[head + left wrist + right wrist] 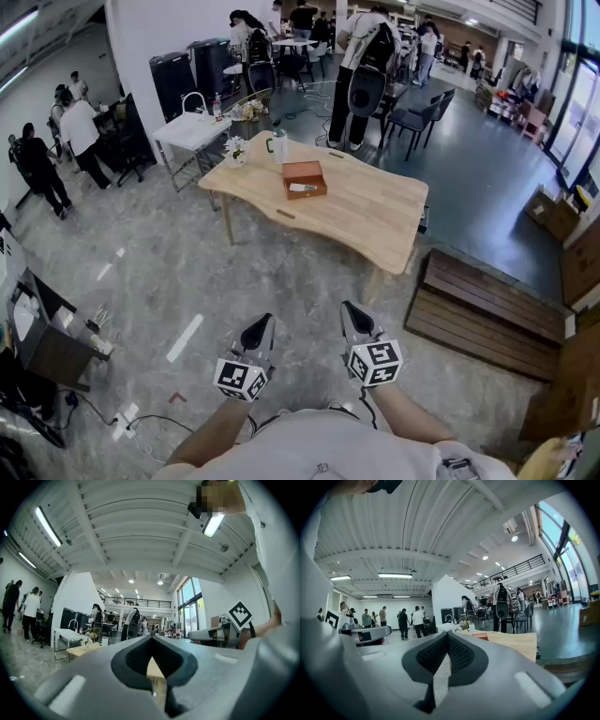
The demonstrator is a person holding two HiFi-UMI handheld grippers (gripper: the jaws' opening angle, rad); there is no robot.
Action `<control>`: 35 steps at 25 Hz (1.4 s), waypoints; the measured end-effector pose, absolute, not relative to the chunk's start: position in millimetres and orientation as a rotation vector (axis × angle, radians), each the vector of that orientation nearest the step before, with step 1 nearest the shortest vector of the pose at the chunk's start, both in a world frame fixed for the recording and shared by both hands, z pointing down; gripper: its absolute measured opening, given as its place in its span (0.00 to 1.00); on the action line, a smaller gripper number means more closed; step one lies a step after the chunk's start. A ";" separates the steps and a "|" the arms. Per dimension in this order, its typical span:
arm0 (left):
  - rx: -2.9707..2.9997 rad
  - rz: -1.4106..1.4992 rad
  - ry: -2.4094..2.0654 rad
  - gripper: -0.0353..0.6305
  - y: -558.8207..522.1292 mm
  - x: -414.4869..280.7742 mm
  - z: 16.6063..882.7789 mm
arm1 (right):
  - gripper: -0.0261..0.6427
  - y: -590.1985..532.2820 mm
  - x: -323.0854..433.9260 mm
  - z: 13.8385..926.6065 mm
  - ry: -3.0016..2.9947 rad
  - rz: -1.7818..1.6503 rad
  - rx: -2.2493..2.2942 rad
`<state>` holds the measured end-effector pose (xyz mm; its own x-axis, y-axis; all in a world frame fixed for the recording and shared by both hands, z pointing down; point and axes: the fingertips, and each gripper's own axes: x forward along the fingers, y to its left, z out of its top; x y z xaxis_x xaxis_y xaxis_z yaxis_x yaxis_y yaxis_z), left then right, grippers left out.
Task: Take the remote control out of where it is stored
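Note:
A brown open box [305,178] sits on the wooden table [375,216] several steps ahead, with a pale flat object [302,187] lying in it; I cannot tell if that is the remote control. My left gripper [260,325] and right gripper [351,313] are held side by side low in the head view, far from the table. Both are shut with nothing between them. In the left gripper view the jaws [152,637] meet at their tips, as they do in the right gripper view [447,634]. The box [480,636] shows small there.
A white bottle [278,145] and a small flower vase [234,150] stand on the table's far end. A dark wooden bench [487,300] lies to the right, a white side table [192,131] behind, a cart [37,328] at left. Several people stand around.

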<state>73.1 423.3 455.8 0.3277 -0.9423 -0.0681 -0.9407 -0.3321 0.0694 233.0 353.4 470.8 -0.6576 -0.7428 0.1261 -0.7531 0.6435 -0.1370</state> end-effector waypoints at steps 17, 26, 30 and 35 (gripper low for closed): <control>2.540 -0.161 -1.786 0.05 435.1 56.6 460.7 | 0.08 376.9 207.2 467.5 -2.836 0.212 1.214; 2.543 -0.180 -1.767 0.05 447.3 38.6 467.6 | 0.08 392.8 189.6 472.2 -2.834 0.207 1.228; 2.543 -0.189 -1.746 0.05 447.7 28.0 472.4 | 0.08 393.5 185.9 476.7 -2.789 0.210 1.279; 2.538 -0.204 -1.725 0.05 453.7 15.3 480.3 | 0.08 402.0 181.3 484.3 -2.728 0.220 1.325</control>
<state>15.3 453.7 480.3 0.3627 -0.9291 -0.0724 -0.9204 -0.3693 0.1285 181.3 402.0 484.3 -0.6162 -0.7726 0.1530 -0.7871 0.6108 -0.0855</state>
